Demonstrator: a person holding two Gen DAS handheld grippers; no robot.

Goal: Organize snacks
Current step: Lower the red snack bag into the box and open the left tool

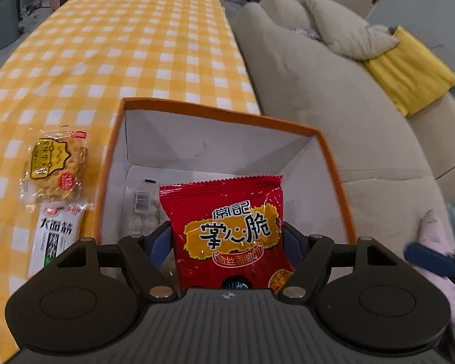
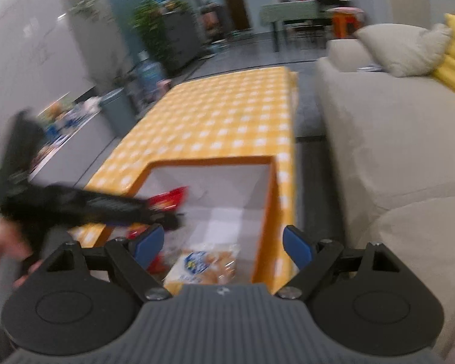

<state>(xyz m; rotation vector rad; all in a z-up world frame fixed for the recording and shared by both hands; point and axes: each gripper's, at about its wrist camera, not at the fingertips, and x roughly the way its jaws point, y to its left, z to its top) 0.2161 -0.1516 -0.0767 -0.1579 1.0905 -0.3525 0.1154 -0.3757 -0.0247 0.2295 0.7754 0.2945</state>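
Note:
My left gripper (image 1: 226, 238) is shut on a red snack packet (image 1: 227, 230) and holds it upright over the open orange box (image 1: 218, 110), which has white inner walls. A clear packet (image 1: 142, 206) lies on the box floor. A round cracker packet (image 1: 56, 166) and a white packet (image 1: 53, 236) lie on the yellow checked tablecloth left of the box. My right gripper (image 2: 223, 244) is open and empty above the near end of the box (image 2: 270, 200). A bread packet (image 2: 207, 265) lies in the box below it. The left gripper (image 2: 106, 206) with the red packet (image 2: 170, 198) shows blurred there.
The table (image 1: 121, 45) stretches away beyond the box. A beige sofa (image 1: 333, 106) with a yellow cushion (image 1: 409, 72) runs along the right. A grey bin (image 1: 1, 18) stands at the far left. A pink soft toy (image 1: 439, 242) lies on the sofa.

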